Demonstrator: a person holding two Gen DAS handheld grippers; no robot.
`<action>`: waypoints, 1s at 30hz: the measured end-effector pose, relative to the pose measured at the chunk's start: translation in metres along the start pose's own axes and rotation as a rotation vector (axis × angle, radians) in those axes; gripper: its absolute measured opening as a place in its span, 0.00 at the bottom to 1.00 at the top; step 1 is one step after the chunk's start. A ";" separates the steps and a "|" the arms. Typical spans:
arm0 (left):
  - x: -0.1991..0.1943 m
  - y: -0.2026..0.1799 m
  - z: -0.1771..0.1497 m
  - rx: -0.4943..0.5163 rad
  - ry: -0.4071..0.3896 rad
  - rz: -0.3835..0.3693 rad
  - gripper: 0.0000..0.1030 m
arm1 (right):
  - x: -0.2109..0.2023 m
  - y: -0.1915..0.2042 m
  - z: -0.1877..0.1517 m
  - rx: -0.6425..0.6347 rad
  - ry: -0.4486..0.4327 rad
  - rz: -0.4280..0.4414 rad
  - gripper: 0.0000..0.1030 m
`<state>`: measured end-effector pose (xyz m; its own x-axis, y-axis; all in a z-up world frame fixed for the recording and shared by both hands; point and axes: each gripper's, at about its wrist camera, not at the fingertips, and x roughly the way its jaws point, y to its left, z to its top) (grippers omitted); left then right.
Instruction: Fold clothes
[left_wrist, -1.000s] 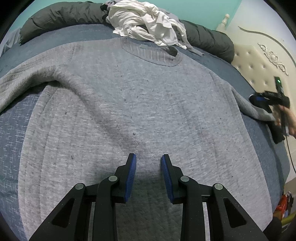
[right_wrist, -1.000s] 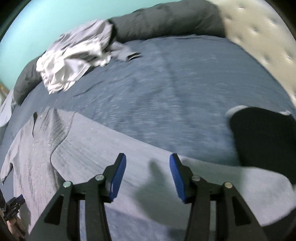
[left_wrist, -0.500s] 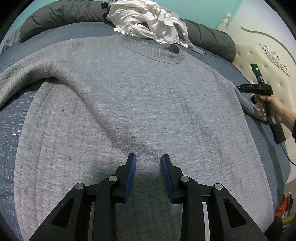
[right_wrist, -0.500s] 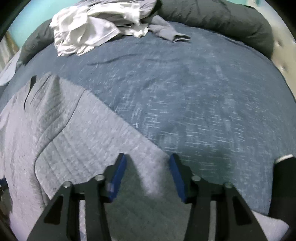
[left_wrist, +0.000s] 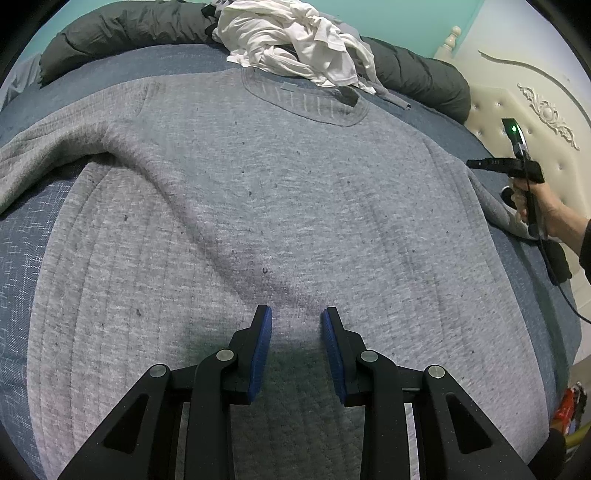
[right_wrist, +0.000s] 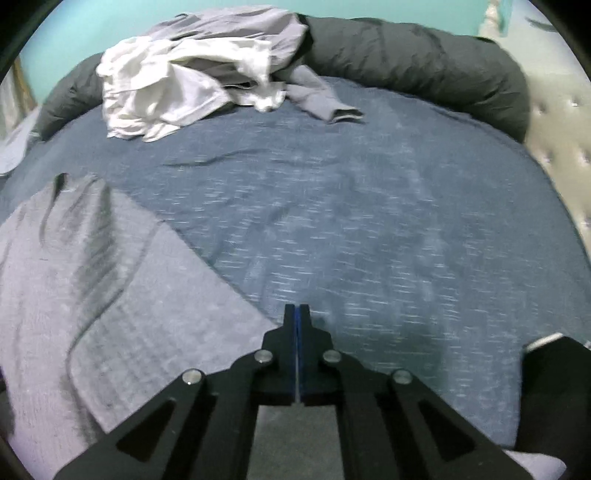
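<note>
A grey sweater (left_wrist: 295, 203) lies spread flat on the blue bedcover (right_wrist: 369, 221), neckline toward the far side. My left gripper (left_wrist: 296, 312) hovers open over its lower middle, with nothing between the blue pads. In the right wrist view the sweater's sleeve (right_wrist: 92, 295) runs in from the left and passes under my right gripper (right_wrist: 297, 308). That gripper is shut at the sleeve's edge, the jaws pressed together. The left wrist view shows a hand (left_wrist: 543, 210) holding that gripper at the sweater's right sleeve.
A heap of white and pale clothes (left_wrist: 295, 48) (right_wrist: 166, 85) sits at the far side against a rolled dark grey duvet (right_wrist: 406, 55). A cream tufted headboard (left_wrist: 491, 110) stands to the right. A black item (right_wrist: 554, 387) lies near the right gripper.
My right gripper has gone from open to shut at the sleeve edge and swung toward the clothes heap. The left gripper has stayed open and edged slightly forward over the sweater.
</note>
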<state>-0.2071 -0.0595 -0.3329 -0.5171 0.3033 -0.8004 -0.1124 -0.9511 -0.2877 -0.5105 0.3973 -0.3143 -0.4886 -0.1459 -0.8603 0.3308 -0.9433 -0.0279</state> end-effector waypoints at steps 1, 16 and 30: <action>0.000 0.000 0.000 -0.002 0.000 -0.001 0.31 | 0.003 0.002 -0.001 0.000 0.008 0.005 0.00; 0.002 0.001 0.000 0.002 0.000 0.000 0.31 | 0.030 0.019 0.007 -0.043 0.051 -0.024 0.06; 0.000 0.002 -0.001 0.006 0.002 0.004 0.31 | 0.028 0.021 0.039 -0.093 -0.019 -0.169 0.02</action>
<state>-0.2067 -0.0613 -0.3343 -0.5157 0.2995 -0.8027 -0.1153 -0.9527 -0.2813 -0.5490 0.3612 -0.3192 -0.5581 0.0057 -0.8298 0.3155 -0.9234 -0.2186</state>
